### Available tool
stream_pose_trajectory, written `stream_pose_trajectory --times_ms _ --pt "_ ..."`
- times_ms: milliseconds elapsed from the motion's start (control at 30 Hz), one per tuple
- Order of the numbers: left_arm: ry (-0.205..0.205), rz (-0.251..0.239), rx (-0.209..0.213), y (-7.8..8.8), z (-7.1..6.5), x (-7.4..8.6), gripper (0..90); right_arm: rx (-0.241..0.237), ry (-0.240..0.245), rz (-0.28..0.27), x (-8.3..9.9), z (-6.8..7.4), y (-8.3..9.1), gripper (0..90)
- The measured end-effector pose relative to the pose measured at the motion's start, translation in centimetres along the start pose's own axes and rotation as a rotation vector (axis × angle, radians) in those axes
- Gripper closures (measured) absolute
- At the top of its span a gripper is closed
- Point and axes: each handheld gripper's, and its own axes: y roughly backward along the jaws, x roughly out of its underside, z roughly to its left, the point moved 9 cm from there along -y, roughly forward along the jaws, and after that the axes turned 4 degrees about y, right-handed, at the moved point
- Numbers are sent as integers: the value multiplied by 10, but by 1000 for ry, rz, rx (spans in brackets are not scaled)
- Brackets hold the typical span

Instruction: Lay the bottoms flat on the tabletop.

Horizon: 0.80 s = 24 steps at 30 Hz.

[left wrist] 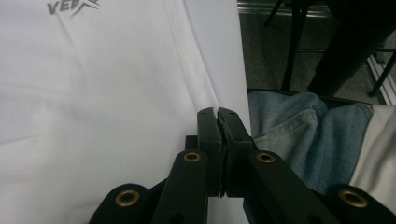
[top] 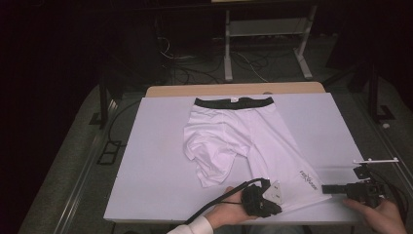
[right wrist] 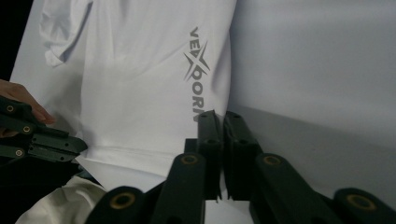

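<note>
White shorts (top: 234, 141) with a black waistband (top: 234, 102) are laid flat on a white table (top: 156, 185), the waistband lying along the far edge and the legs pointing toward the near edge. One leg (top: 209, 156) is seen folded and creased near the middle of the table, while the other leg (top: 287, 170) is stretched out toward the near right corner; a grey logo (top: 308, 179) is printed on it close to the hem. Left gripper (top: 275, 192) is held in the person's left hand (top: 226, 212) at the near edge, with its tip resting on the hem of the stretched leg. In the left gripper view, its jaws are pressed together, and the hem seam of the shorts (left wrist: 187, 70) runs down to their tips; whether cloth is pinched between them cannot be told. Right gripper (top: 327, 188) is held in the right hand (top: 384, 217) near the near right corner, lying level and pointed at the outer side of the same leg, just beside the logo. In the right gripper view, its jaws are seen nearly closed, a thin slit remaining between them, and the logo (right wrist: 198, 70) lies just beyond their tips; no cloth can be made out in the slit. Blue denim (left wrist: 303, 140) is visible past the table edge in the left gripper view.
</note>
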Motion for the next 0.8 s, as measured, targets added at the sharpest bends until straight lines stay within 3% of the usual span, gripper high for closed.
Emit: stream_pose_trajectory --times_ms 100,167,200,233,267,300,333,400,533,567,600,700,733,800 --pt "23 -3 33 3 0 1 781 44 41 -5 -1 1 0 658" --pt "33 -17 21 6 3 1 683 81 75 -23 -5 3 2 590" --pt "38 -26 25 8 3 1 644 90 87 -31 -7 5 2 575" --pt "48 -35 29 10 3 0 566 95 109 -51 -10 8 4 504" --pt "56 -42 35 12 4 0 566 95 109 -51 -10 8 4 504" --pt "62 -47 43 15 5 0 472 95 123 -61 -13 10 4 465" --pt "76 -66 36 20 7 -1 442 96 148 -78 -18 14 5 395" --pt "79 -75 30 24 10 -1 412 98 159 -84 -20 16 6 367" --pt "121 -121 20 41 19 -3 289 110 198 -115 -33 24 7 230" --pt "130 -130 13 45 22 -3 218 114 208 -126 -39 27 6 160" --pt "136 -138 5 50 25 -3 218 114 208 -126 -39 27 6 160" --pt "170 -168 -18 63 34 -3 101 107 230 -132 -46 33 6 53" --pt "175 -175 -33 67 37 -3 11 108 239 -128 -50 36 5 0" --pt "184 -191 -60 75 43 -2 0 105 244 -134 -53 38 6 0"
